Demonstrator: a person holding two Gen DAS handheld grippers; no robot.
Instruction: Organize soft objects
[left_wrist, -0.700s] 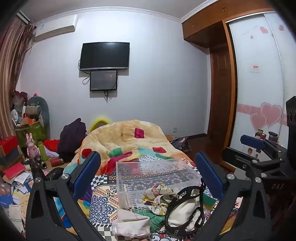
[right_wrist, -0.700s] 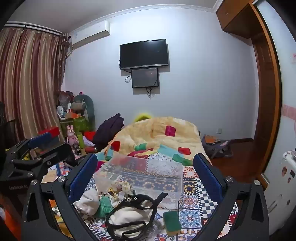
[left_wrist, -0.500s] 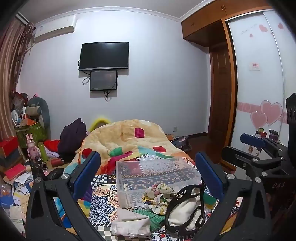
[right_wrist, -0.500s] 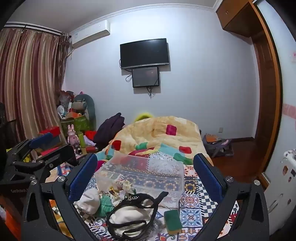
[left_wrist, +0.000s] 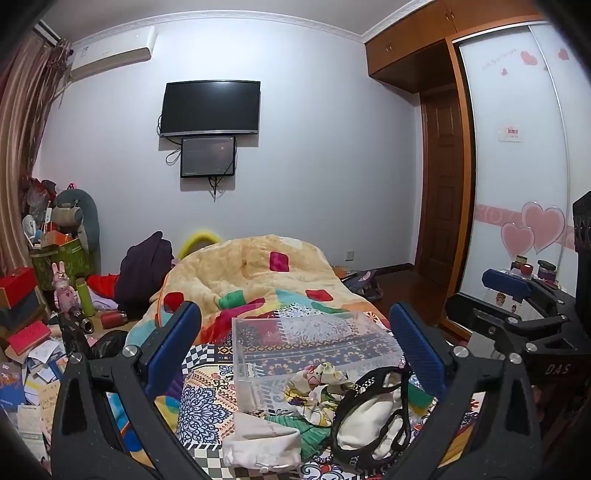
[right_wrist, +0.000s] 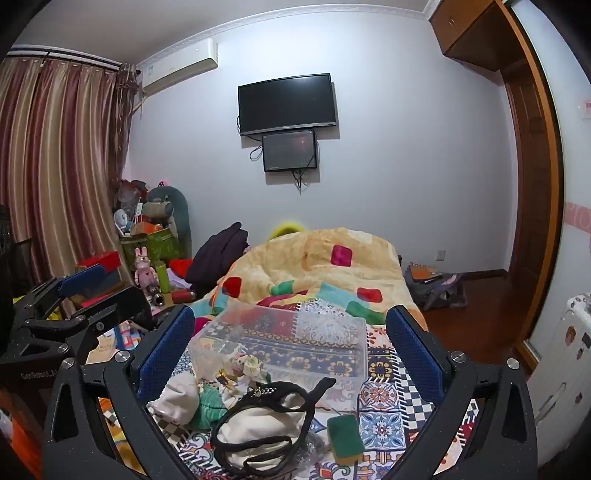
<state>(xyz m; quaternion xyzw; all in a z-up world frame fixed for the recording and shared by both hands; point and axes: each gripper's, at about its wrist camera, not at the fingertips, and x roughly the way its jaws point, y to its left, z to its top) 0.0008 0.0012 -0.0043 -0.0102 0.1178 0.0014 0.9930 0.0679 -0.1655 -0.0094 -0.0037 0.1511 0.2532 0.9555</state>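
Note:
A clear plastic bin (left_wrist: 310, 354) (right_wrist: 288, 339) sits on the patterned bedspread. In front of it lie soft items: a white bag with black straps (left_wrist: 369, 417) (right_wrist: 262, 424), a white cloth (left_wrist: 262, 443) (right_wrist: 177, 398), a green knit piece (left_wrist: 310, 432) (right_wrist: 208, 406), a floral cloth (left_wrist: 317, 376) (right_wrist: 243, 365) and a green sponge (right_wrist: 345, 435). My left gripper (left_wrist: 295, 350) is open and empty above the pile. My right gripper (right_wrist: 291, 347) is open and empty above it too, and shows at the right of the left wrist view (left_wrist: 517, 295).
A yellow patchwork duvet (left_wrist: 258, 273) is heaped at the far end of the bed. Clutter of boxes, toys and bottles (left_wrist: 55, 295) fills the floor at left. A wardrobe with heart decals (left_wrist: 524, 221) stands at right. A bag (right_wrist: 432, 288) lies on the floor.
Both grippers have barely shifted; the view has drifted slightly. Nothing was grasped or moved.

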